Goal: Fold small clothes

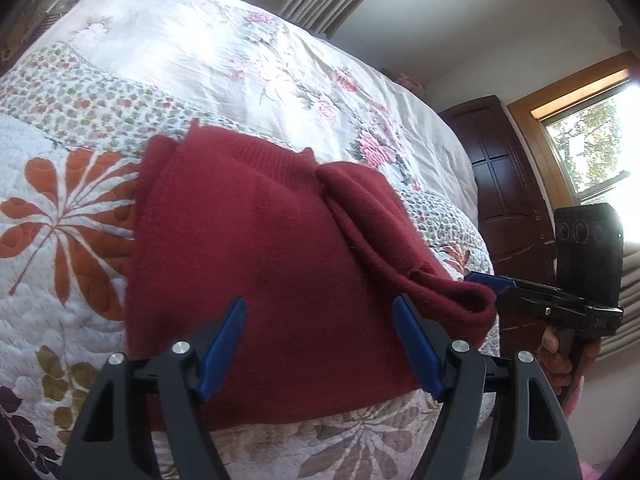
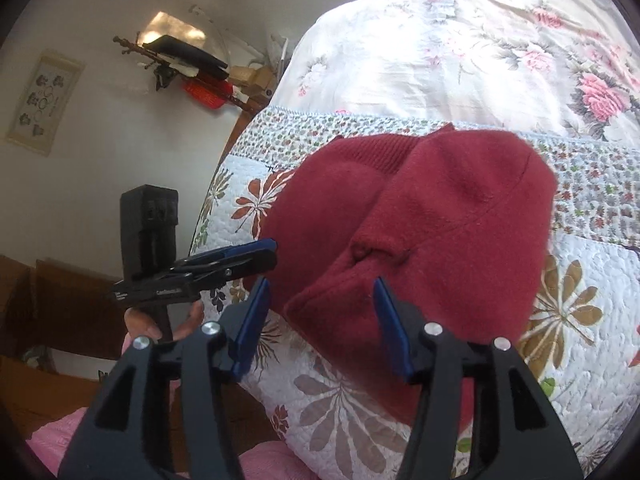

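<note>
While both grippers hover just above the bed's near edge, left gripper [image 1: 320,320] and right gripper [image 2: 320,304] stand wide apart, holding nothing. Dark red knitted wool garment [image 1: 248,232] lies partly folded on the floral quilted bedspread [image 1: 68,208], sleeve doubled over its right side.

We see daylight pouring in from the window [image 1: 592,152], which is blown out to white at its right side. The pale far end of the bed [image 1: 168,40] glares under that light in both views, its flower print washed out. The red sweater [image 1: 256,240] is evenly lit, with soft shadows in its folds. Both views bulge like a fisheye, with dark rounded corners. The black gripper bodies nearest the lens are slightly soft and shaded.
</note>
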Demonstrator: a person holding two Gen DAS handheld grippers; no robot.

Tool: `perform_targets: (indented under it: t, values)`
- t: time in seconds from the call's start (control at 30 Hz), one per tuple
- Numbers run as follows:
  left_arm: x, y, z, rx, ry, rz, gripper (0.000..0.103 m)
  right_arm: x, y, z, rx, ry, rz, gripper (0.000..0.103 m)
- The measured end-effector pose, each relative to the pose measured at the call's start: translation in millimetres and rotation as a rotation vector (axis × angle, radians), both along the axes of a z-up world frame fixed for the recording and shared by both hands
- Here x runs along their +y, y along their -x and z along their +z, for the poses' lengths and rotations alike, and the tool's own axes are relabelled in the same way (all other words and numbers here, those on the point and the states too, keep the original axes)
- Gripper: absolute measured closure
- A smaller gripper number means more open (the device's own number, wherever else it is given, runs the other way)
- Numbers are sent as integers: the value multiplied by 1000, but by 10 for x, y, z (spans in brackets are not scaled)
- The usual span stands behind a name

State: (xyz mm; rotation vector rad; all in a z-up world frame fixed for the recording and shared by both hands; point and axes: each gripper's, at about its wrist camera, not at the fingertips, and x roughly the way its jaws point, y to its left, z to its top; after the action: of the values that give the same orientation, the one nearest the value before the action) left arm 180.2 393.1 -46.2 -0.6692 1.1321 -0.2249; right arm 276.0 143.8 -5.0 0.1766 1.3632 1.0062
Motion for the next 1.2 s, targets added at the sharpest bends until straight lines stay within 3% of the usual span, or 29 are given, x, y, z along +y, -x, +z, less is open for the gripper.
perform_targets:
  t: [0.13, 0.3, 0.43, 0.57, 0.67, 0.73, 0.8, 0.93, 1.2]
  values:
    - [-270, -178, -15, 13, 65, -37, 24, -500, -132, 6, -69, 101, -130, 49]
    - [-478, -392, -158, 59, 185, -21, 24, -1057, -207, -504, -5, 229, -256, 49]
    - [-553, -590, -293, 98, 266, -2, 24, -1258, -103, -826, 67, 229, -278, 50]
    - [-657, -744, -438, 147, 296, 8, 26, -1384, -69, -908, 88, 211, -295, 50]
    - [-748, -788, -469, 143, 284, -1, 38, -1456, -62, -913, 83, 218, -299, 50]
    - [-796, -807, -473, 142, 245, 0, 62, -1490, -54, -929, 88, 219, -302, 49]
    - [-780, -818, -482, 140, 242, 11, 72, -1511, -43, -954, 96, 222, -305, 49]
    - [-727, -787, -429, 104, 250, 22, 79, -1482, -15, -1010, 110, 227, -303, 48]
    - [-611, -692, -205, 25, 238, 0, 80, -1366, -10, -964, 102, 210, -285, 45]
